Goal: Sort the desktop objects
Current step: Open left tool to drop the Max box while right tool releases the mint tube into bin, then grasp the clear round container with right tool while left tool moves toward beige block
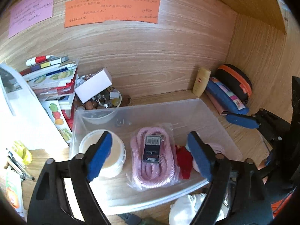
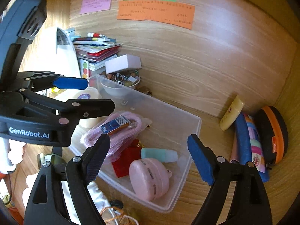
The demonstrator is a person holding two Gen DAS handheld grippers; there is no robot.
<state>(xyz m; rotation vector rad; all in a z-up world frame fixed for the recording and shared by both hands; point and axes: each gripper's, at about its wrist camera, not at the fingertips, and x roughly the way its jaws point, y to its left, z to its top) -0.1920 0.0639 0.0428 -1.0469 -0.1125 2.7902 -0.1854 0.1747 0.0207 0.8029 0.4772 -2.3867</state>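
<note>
A clear plastic bin (image 1: 131, 108) stands on the wooden desk. Inside lie a white round tub (image 1: 114, 161), a pink cord packet (image 1: 153, 161) and a red pouch (image 1: 184, 163). My left gripper (image 1: 150, 140) hangs open above the bin, its blue pads either side of the packet and touching nothing. In the right wrist view the bin (image 2: 195, 131) also holds a pink round case (image 2: 150, 178) and a mint tube (image 2: 159, 154). My right gripper (image 2: 149, 140) is open over that end, empty. The left gripper (image 2: 100, 94) shows at the upper left.
A yellow bottle (image 2: 231, 112), a blue pencil case (image 2: 247, 142) and a black-and-orange case (image 2: 271, 135) lean in the right corner. Behind the bin are a book stack (image 2: 95, 50), a white box (image 2: 121, 62) and a bowl of trinkets (image 2: 121, 82). Coloured notes hang on the back wall.
</note>
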